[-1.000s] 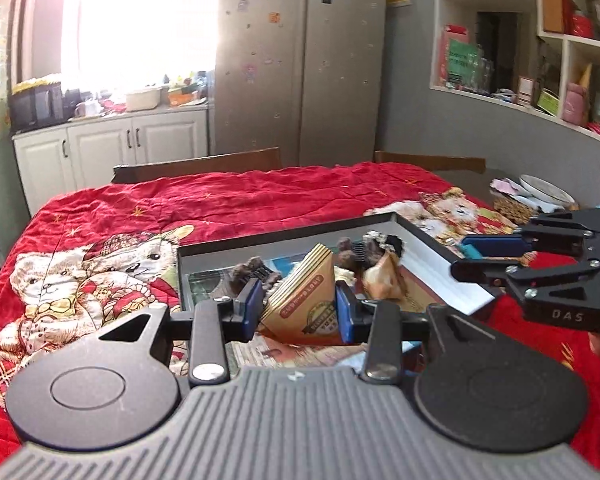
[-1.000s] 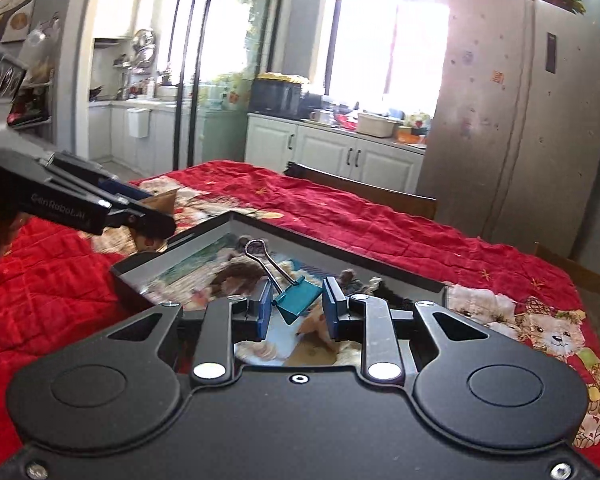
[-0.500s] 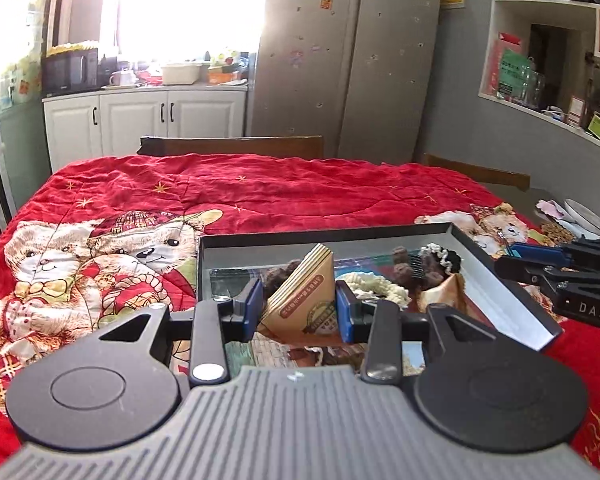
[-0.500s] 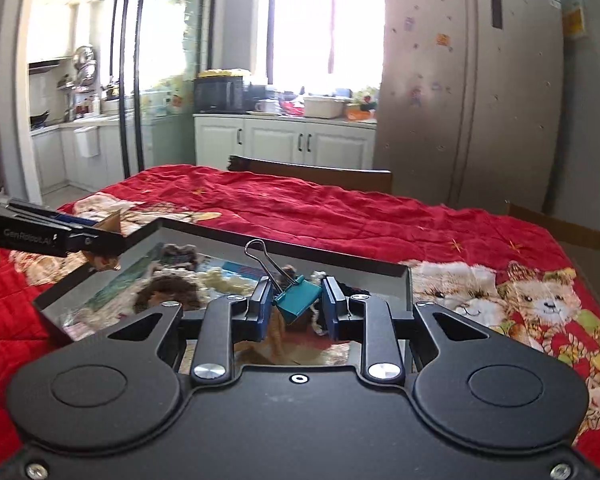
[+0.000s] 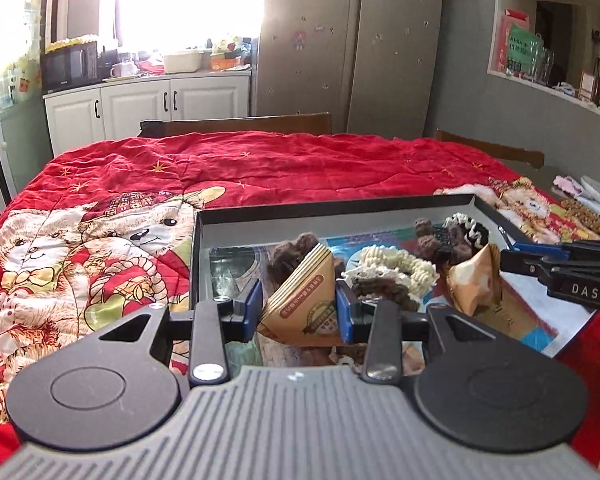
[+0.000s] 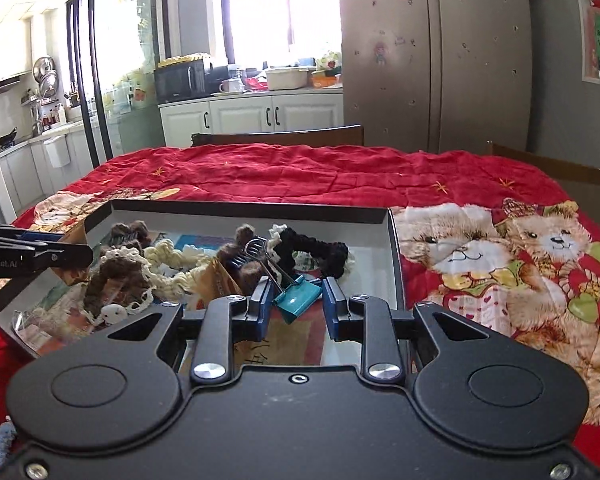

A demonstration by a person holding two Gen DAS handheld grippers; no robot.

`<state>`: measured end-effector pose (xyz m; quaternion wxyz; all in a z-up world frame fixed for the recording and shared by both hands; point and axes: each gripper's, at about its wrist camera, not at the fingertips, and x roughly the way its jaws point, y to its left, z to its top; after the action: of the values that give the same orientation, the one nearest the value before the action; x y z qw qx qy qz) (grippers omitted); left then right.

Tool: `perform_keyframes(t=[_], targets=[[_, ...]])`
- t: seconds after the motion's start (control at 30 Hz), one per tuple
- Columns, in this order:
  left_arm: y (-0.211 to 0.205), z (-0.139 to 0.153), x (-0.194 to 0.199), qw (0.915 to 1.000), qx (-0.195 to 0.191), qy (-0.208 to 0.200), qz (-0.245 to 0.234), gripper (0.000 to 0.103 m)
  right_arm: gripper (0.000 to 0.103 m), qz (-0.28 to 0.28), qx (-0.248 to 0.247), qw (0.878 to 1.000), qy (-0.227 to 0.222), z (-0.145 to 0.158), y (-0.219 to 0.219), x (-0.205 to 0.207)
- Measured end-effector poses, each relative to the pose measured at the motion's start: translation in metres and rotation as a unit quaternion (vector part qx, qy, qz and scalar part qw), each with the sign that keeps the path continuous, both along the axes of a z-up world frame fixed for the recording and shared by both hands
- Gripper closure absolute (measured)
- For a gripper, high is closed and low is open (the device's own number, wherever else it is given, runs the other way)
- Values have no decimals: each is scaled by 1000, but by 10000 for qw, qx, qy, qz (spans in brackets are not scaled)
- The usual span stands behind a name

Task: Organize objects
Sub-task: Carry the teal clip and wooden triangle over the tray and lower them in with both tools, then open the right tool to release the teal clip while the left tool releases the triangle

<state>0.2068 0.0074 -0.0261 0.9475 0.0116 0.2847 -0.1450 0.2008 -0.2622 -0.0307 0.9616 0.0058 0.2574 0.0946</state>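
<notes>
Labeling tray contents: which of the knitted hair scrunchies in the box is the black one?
The black scrunchie at the box's far side, white trim at one end; the others are brown or cream.

Tan cardboard packet (image 5: 306, 300): clamped, tilted, above black shallow tray (image 5: 332, 210). Teal binder clip (image 6: 298, 298): clamped, wire handles raised. Tray holds brown, cream and black scrunchies (image 6: 168, 260).

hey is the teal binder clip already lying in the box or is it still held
Held: the teal binder clip sits tilted between the right gripper's blue pads, above the box, wire handles pointing up.
</notes>
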Motion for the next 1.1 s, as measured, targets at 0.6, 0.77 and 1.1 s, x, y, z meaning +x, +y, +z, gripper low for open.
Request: perform_keyframes(t=[0.6, 0.77, 1.1], targets=[[-6, -6, -1, 9998, 201, -49, -70, 61, 78, -12, -125, 9998, 127, -13, 7, 7], [-6, -8, -2, 9997, 237, -53, -78, 60, 77, 18, -184, 9998, 120, -14, 9, 7], [-7, -13, 0, 9996, 285, 2, -76, 59, 77, 75, -323, 9993, 153, -17, 14, 8]])
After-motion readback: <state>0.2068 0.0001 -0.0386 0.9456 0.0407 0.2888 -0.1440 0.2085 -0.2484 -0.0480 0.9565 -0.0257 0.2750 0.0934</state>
